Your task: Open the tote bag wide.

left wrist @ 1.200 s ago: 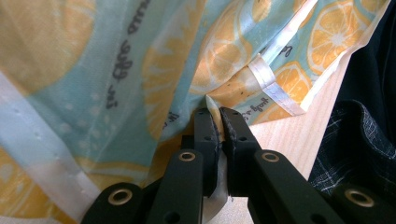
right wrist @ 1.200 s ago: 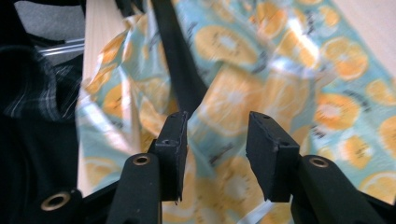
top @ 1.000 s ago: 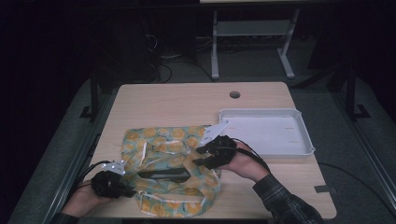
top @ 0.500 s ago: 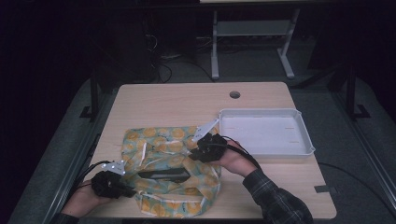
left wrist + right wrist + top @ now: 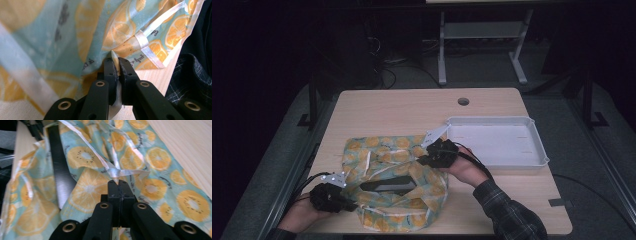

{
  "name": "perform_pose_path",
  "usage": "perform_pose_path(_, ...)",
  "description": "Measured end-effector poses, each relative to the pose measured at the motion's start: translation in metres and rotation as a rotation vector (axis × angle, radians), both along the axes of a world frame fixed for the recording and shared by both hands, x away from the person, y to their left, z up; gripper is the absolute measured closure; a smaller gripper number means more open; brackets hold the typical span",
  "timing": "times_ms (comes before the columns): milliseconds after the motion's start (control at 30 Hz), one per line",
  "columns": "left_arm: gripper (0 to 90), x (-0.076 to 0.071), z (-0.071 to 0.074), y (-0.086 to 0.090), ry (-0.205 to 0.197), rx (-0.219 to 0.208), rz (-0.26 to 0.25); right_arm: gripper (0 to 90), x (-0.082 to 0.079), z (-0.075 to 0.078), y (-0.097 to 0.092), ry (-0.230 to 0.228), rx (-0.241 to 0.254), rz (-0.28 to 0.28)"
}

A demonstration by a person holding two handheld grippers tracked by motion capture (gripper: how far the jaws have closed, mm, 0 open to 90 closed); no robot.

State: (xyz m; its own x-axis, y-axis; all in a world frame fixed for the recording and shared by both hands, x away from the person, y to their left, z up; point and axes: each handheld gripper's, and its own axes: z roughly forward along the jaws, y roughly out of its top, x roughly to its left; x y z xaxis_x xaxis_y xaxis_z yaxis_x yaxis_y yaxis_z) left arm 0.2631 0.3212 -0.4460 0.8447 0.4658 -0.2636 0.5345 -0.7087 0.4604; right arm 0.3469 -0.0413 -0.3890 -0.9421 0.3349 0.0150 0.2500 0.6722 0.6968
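We pinch the lemon-print bag (image 5: 394,187) with both hand-held grippers, left (image 5: 115,65) and right (image 5: 119,182), whose jaws have just closed, to spread its mouth.

Teal bag (image 5: 387,165) — orange-slice print, white tray (image 5: 532,131), pale-wood table (image 5: 402,112)

Glossy printed plastic bag (image 5: 394,187) on a matt wooden table (image 5: 402,112).
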Motion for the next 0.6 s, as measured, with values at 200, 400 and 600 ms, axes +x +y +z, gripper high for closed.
perform_pose_path(200,84.9,0.000,0.000,0.000,0.001,0.000,-0.001,89.4,0.015,-0.012,0.000,0.002,-0.047,-0.065)
perform_pose_path(400,85.0,0.000,0.000,0.000,0.002,-0.001,-0.001,89.4,0.025,-0.028,0.006,-0.007,-0.128,-0.098)
perform_pose_path(600,85.0,0.000,0.000,0.001,0.002,-0.004,-0.003,89.4,0.027,-0.046,0.019,0.005,-0.202,-0.088)
